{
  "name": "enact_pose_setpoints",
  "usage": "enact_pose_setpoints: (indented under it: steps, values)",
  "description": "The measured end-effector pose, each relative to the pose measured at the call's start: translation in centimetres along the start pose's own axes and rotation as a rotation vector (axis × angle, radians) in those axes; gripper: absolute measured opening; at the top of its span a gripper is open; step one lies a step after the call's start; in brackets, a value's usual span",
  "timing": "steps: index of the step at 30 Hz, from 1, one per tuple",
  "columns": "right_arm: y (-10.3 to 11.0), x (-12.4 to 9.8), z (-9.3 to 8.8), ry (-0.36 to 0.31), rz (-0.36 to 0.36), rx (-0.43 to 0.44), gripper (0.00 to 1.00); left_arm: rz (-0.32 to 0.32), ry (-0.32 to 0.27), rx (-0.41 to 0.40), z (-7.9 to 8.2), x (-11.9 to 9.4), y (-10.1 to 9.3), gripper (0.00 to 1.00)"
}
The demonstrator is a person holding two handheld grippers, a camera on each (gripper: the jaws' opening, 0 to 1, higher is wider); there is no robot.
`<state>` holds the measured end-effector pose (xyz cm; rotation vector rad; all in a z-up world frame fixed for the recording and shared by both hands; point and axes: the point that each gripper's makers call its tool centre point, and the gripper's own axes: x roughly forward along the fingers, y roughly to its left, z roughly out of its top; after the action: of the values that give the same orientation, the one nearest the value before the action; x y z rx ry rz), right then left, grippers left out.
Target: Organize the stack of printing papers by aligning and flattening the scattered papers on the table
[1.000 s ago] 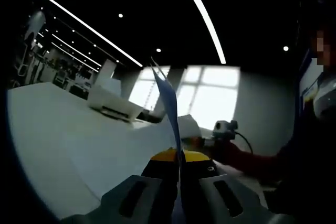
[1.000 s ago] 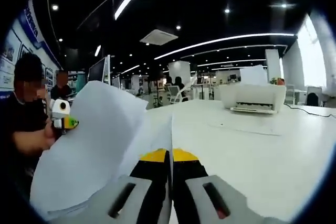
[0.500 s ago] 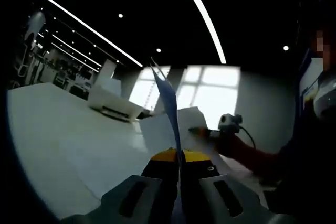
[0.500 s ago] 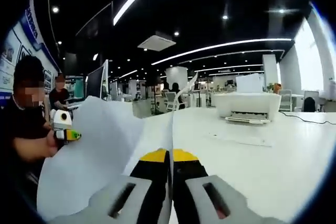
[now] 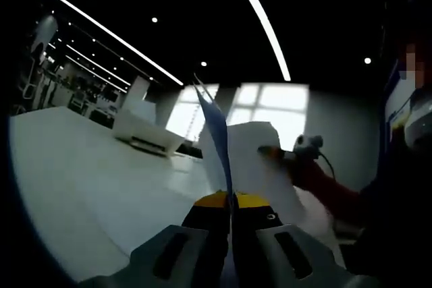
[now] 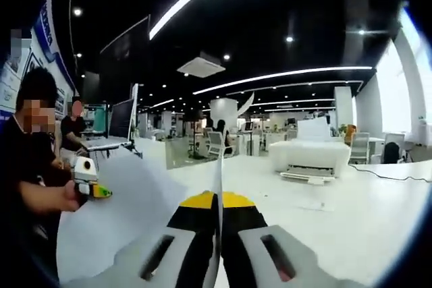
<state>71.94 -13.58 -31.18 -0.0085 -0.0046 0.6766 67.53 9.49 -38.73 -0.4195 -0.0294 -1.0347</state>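
Observation:
A sheaf of white printing paper (image 5: 246, 160) hangs in the air between both grippers above the white table (image 5: 81, 187). My left gripper (image 5: 229, 199) is shut on one edge, which rises edge-on from its yellow tips. In the left gripper view the right gripper (image 5: 266, 151), held by a hand in a red sleeve, pinches the far side. My right gripper (image 6: 218, 199) is shut on the paper (image 6: 128, 207), which spreads away to the left. There the left gripper (image 6: 101, 192) holds the other end.
A white printer (image 5: 145, 136) stands at the back of the table, also seen in the right gripper view as the printer (image 6: 307, 160). A loose sheet (image 6: 317, 205) lies flat in front of it. A person sits at the left behind the paper.
The right gripper has risen with its side of the paper, so the sheaf stands taller in the left gripper view. The right gripper view has tilted upward. Both grippers stay shut.

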Motion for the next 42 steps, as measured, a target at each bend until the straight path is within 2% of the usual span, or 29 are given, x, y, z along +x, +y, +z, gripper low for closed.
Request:
enact_pose_setpoints:
  steps: [10, 17, 21, 28, 38, 42]
  values:
    - [0.4, -2.1, 4.5, -0.069, -0.02, -0.06, 0.0, 0.002, 0.0, -0.001, 0.0, 0.0, 0.0, 0.06]
    - [2.1, -3.7, 8.0, -0.131, -0.007, -0.108, 0.0, 0.005, -0.003, -0.001, 0.0, -0.1, 0.1, 0.06]
    - [3.7, -4.5, 9.9, -0.169, 0.017, -0.141, 0.0, 0.006, -0.004, -0.001, 0.1, -0.1, 0.1, 0.06]
    - [5.4, -5.1, 11.3, -0.193, 0.049, -0.168, 0.0, 0.005, -0.005, -0.002, 0.1, -0.1, 0.2, 0.06]
    - [6.9, -5.1, 11.2, -0.2, 0.103, -0.148, 0.0, 0.004, -0.006, -0.003, 0.2, -0.1, 0.4, 0.06]
    - [8.2, -5.6, 12.0, -0.24, 0.18, -0.064, 0.0, 0.003, -0.006, -0.003, 0.2, -0.1, 0.5, 0.06]
